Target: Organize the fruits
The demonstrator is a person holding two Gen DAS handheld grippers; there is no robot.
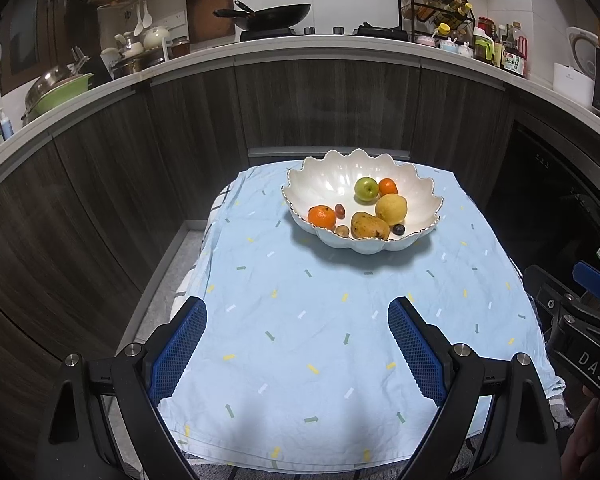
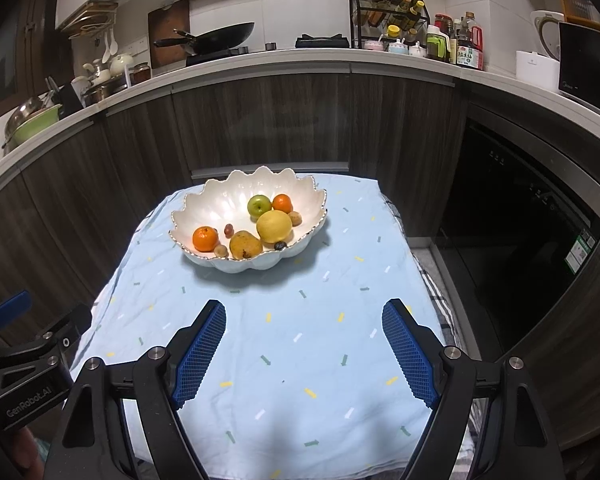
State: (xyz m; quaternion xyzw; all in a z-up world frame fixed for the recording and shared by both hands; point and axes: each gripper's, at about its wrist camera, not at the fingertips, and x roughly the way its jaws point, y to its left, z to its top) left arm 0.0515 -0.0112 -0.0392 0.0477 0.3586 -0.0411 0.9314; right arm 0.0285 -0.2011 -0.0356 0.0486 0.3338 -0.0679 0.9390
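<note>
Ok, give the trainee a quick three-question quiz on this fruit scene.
1. True or false: the left gripper holds a fruit.
2. Which fruit lies nearest the green apple? A) the far orange B) the near orange
3. What do all the fruits sit in?

Key:
1. False; both it and the right gripper are open, holding nothing.
2. A.
3. The white scalloped bowl on the blue cloth.

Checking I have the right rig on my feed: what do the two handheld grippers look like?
Both match: the left gripper and right gripper have black angular bodies with silver round bolts and blue mesh-textured finger pads. From the side, the right one's body reads "DAS" in white; the left's reads "GenRobot.AI". Each carries a blue clip.
</note>
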